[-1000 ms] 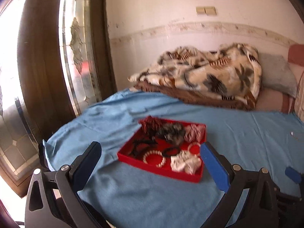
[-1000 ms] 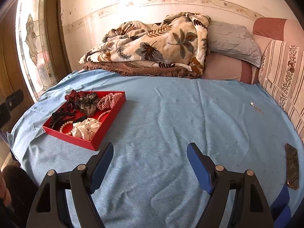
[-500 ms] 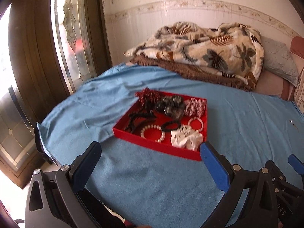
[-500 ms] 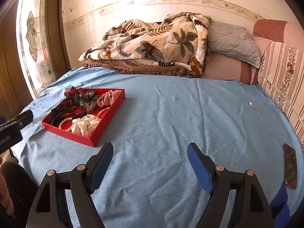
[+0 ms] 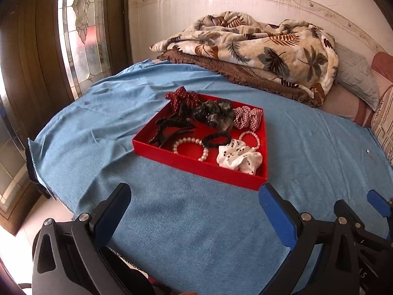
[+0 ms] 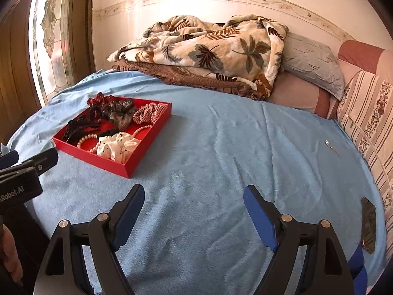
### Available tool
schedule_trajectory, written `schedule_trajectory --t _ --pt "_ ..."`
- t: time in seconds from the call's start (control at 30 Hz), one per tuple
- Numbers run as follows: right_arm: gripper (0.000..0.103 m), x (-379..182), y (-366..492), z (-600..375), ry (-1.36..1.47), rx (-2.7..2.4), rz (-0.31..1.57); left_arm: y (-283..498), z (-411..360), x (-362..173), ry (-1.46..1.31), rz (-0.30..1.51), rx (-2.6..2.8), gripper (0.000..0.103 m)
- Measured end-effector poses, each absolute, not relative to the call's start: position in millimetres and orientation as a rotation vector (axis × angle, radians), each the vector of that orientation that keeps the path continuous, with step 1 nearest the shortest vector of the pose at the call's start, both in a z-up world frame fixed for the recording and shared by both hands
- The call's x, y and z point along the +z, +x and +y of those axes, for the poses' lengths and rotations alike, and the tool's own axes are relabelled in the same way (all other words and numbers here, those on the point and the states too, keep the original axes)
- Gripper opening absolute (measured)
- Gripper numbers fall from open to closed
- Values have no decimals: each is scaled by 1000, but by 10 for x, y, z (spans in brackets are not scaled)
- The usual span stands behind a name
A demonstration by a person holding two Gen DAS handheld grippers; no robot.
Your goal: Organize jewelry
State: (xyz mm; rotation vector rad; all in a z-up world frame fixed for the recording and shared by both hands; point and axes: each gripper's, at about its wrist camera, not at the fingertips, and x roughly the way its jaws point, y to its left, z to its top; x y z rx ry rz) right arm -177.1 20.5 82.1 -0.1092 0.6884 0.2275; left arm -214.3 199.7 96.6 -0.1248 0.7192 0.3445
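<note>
A red tray point(image 5: 196, 163) sits on the blue bedspread, also in the right wrist view point(image 6: 108, 164) at the left. It holds a pearl bracelet point(image 5: 189, 143), a white spotted scrunchie point(image 5: 239, 158), a black hair tie point(image 5: 216, 139), a black claw clip point(image 5: 169, 129), a dark scrunchie point(image 5: 213, 114), a red checked scrunchie point(image 5: 246, 118) and a red dotted bow point(image 5: 183, 98). My left gripper point(image 5: 194, 201) is open and empty, just in front of the tray. My right gripper point(image 6: 194, 201) is open and empty over bare bedspread, right of the tray. A small silver piece point(image 6: 328, 143) lies far right.
A leaf-print blanket point(image 6: 208, 49) and pillows point(image 6: 312, 61) are piled at the back. A striped cushion point(image 6: 371, 123) lines the right side. A dark phone-like object point(image 6: 368, 223) lies near the right edge. A stained-glass door point(image 5: 81, 29) stands left of the bed.
My left gripper has risen and moved closer to the red tray, which now sits lower and larger in its view. My right gripper has barely moved.
</note>
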Motion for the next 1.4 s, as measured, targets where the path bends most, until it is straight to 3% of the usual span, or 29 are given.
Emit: schedule_trajectory --t 0.57,1.4 --pt "87 748 -1787 317 -128 196 724 -2056 2169 618 -153 773 302 103" --pt "87 710 -1704 481 -150 214 754 -2074 2284 745 -195 750 318 103"
